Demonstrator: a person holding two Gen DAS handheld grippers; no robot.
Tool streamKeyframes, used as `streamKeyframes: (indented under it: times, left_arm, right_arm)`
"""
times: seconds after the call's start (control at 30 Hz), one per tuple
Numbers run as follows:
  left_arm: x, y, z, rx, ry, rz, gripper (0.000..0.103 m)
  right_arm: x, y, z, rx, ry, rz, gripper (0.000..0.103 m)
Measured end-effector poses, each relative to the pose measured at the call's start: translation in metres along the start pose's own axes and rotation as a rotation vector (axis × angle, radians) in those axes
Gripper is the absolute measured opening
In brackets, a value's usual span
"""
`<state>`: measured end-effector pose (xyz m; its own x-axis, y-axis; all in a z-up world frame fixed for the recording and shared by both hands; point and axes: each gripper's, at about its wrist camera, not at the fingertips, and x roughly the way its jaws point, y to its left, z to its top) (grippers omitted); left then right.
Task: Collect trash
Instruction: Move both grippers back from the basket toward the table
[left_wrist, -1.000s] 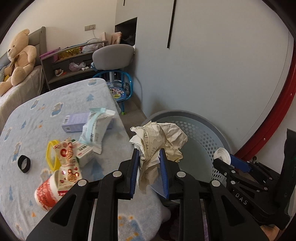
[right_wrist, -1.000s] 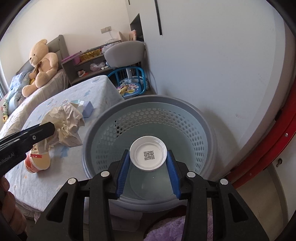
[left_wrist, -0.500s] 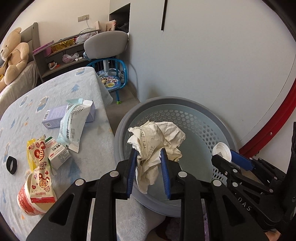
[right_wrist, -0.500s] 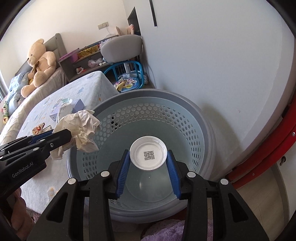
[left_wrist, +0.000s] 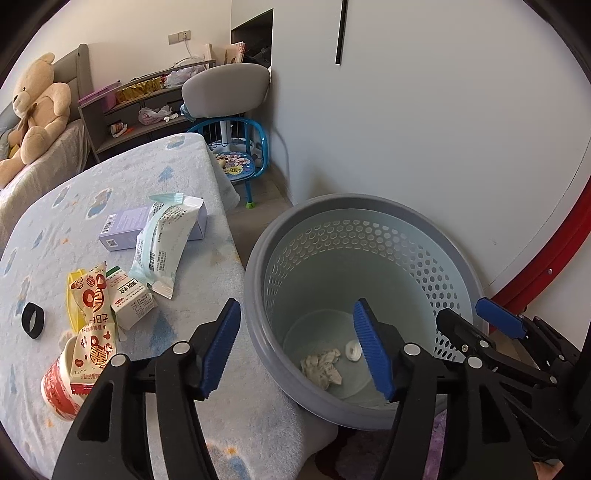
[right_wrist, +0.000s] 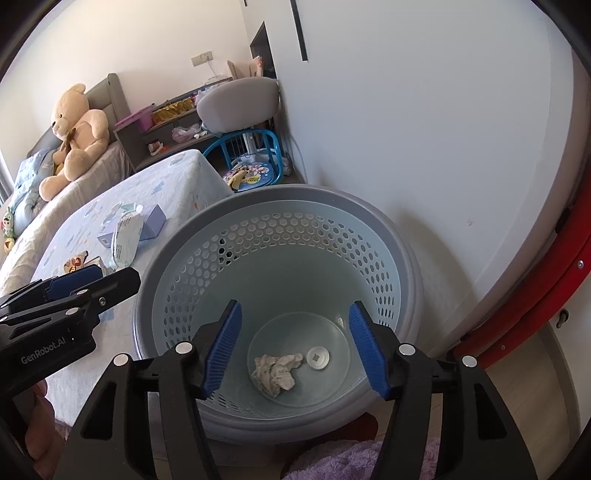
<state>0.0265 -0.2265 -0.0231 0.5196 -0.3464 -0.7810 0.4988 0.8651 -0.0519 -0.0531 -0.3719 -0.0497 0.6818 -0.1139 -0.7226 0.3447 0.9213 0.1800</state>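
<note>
A grey perforated basket stands on the floor beside the table. At its bottom lie a crumpled paper ball and a small white cup. My left gripper is open and empty over the basket's near left rim. My right gripper is open and empty above the basket's middle. On the table lie a pale wrapper, a purple box, a small carton, snack packets and a red cup.
A black ring lies at the table's left. A blue child's chair stands past the table, by the white wall. A bed with a teddy bear is at far left. A red hoop leans at the right.
Both grippers opened. The paper ball fell from my left gripper and the white cup from my right gripper; both now lie at the basket's bottom.
</note>
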Motion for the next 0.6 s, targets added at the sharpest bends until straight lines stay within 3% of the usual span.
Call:
streamKeyframes:
  times: [0.6]
  left_arm:
    - [-0.010, 0.008, -0.006, -0.027, -0.011, 0.028, 0.069]
  right_arm:
    - [-0.005, -0.003, -0.002, 0.009, -0.016, 0.010, 0.071]
